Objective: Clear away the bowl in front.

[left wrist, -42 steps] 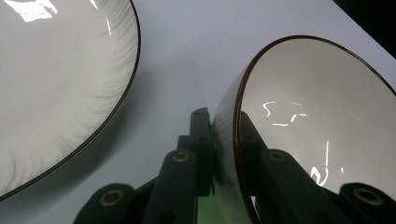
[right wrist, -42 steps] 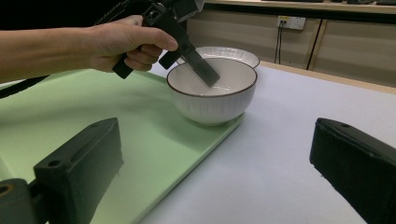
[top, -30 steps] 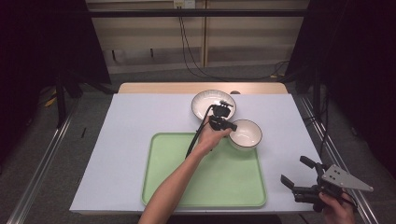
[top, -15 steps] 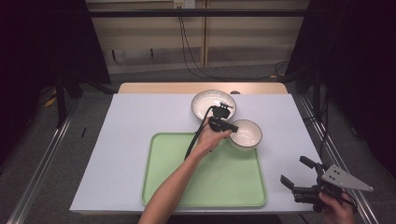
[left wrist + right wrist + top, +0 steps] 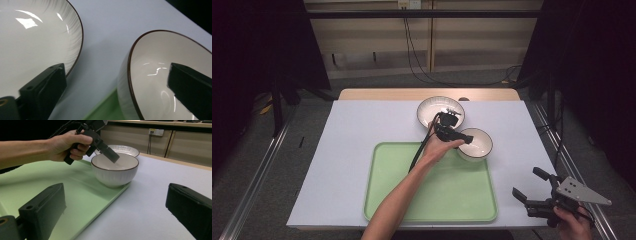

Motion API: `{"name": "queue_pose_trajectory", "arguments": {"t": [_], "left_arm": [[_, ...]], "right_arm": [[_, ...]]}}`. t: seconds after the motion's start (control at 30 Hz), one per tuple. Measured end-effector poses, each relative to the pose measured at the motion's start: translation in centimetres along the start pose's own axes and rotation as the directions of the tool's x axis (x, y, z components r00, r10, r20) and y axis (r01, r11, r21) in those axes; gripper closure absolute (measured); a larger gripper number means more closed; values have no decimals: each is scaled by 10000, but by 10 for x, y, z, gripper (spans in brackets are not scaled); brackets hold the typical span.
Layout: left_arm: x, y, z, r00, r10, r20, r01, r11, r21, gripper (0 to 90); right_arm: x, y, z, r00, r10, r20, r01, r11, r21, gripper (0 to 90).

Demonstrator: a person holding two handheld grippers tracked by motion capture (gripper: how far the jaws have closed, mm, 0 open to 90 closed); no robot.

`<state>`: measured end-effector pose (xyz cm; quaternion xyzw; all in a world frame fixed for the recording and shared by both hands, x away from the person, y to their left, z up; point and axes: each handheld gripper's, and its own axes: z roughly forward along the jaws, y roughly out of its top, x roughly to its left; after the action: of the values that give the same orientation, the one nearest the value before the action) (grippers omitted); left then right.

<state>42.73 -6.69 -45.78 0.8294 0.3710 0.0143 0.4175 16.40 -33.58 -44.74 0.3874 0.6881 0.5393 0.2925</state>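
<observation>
A white bowl with a dark rim [image 5: 477,145] stands at the far right corner of the green tray [image 5: 432,190], partly on the tray's edge. Behind it lies a wide white plate [image 5: 437,107]. My left gripper [image 5: 460,135] is open astride the bowl's near rim. In the left gripper view one jaw hangs inside the bowl [image 5: 155,75] and the other sits over the plate [image 5: 32,42]. My right gripper [image 5: 527,182] is open and holds nothing, near the table's front right corner. Its view shows the bowl [image 5: 115,173] and the left gripper [image 5: 110,152] dipping into it.
A white sheet [image 5: 337,150] covers the table, with a strip of bare wood [image 5: 387,94] along the far edge. Bare white surface [image 5: 155,202] lies between my right gripper and the bowl. Cables [image 5: 417,55] hang behind the table. Dark curtains flank both sides.
My left gripper has come down a little toward the bowl, so one jaw now reaches into it. The bowl, the plate and my right gripper have stayed put.
</observation>
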Motion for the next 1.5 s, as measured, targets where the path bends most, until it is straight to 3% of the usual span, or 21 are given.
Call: {"name": "queue_pose_trajectory", "arguments": {"t": [0.03, 0.07, 0.1, 0.17, 0.2, 0.23, 0.27, 0.3, 0.37, 0.47, 0.67, 0.77, 0.93, 1.07, 1.13, 1.23, 1.3, 1.4, 1.5], "left_arm": [[-1, 0, 0, 10000, 35, -53, -35, 9999, -103, 31], [-1, 0, -2, 9991, 325, -255, -325, 9995, 2, 42], [-2, 0, -2, 9988, 298, -382, -300, 9995, -46, 36], [-2, 1, -5, 9993, 196, -312, -205, 9994, -290, 35], [-1, 2, -7, 9985, 387, -393, -397, 9989, -249, 32], [-3, 1, -8, 9987, 160, -482, -186, 9983, -550, 32], [-1, 2, -11, 9978, 419, -518, -439, 9983, -373, 31], [-2, 2, -11, 9983, 318, -495, -349, 9975, -622, 31], [-1, 1, -16, 9968, 628, -499, -662, 9952, -714, 31], [-2, -2, -23, 9966, 725, -394, -764, 9908, -1117, 30], [-5, -5, -34, 9908, 926, -989, -1054, 9854, -1336, 25], [-5, -6, -41, 9934, 844, -776, -960, 9824, -1603, 33], [-8, -10, -58, 9854, 1207, -1200, -1426, 9703, -1952, 29], [-6, -11, -70, 9856, 1102, -1280, -1342, 9711, -1971, 29], [-5, -13, -75, 9819, 1171, -1487, -1450, 9703, -1935, 34], [-1, -19, -83, 9898, 1011, -1004, -1215, 9671, -2236, 32], [0, -21, -88, 9878, 1011, -1183, -1257, 9664, -2241, 38], [0, -25, -100, 9774, 1397, -1584, -1723, 9612, -2154, 37], [0, -28, -110, 9753, 1415, -1694, -1801, 9538, -2405, 35]], "right_arm": [[0, 0, 0, 10000, -1, -2, 1, 10000, 0, 22], [0, 0, 0, 10000, 3, -4, -3, 10000, 2, 22], [0, 0, 0, 10000, 8, 4, -8, 10000, 5, 22], [0, 0, 0, 10000, 12, 22, -12, 10000, 3, 22], [0, 0, 0, 10000, 7, 40, -7, 10000, 0, 22], [0, 0, 0, 10000, 15, 41, -15, 10000, -3, 22], [0, 0, 0, 10000, 18, 35, -18, 10000, -5, 22], [0, 0, 0, 10000, 10, 38, -10, 10000, -2, 22], [0, 0, 0, 10000, 12, 40, -12, 10000, 1, 22], [0, 0, 0, 10000, 35, 14, -35, 10000, -34, 22], [0, 1, 0, 10000, -11, 71, 11, 10000, -15, 22], [1, 1, 0, 10000, -45, 57, 45, 10000, -13, 22], [1, 1, 0, 10000, -34, 67, 34, 10000, -26, 22], [1, 1, 0, 10000, -27, 45, 27, 10000, -15, 22], [1, 1, 0, 10000, -29, 48, 29, 10000, -7, 22], [1, 2, 0, 10000, -48, 39, 48, 10000, -1, 22], [1, 1, 0, 10000, -22, -5, 22, 10000, 20, 22], [1, 2, -1, 10000, -20, 45, 20, 10000, 0, 22], [0, 2, 0, 10000, -22, 58, 22, 10000, -9, 22]]}}
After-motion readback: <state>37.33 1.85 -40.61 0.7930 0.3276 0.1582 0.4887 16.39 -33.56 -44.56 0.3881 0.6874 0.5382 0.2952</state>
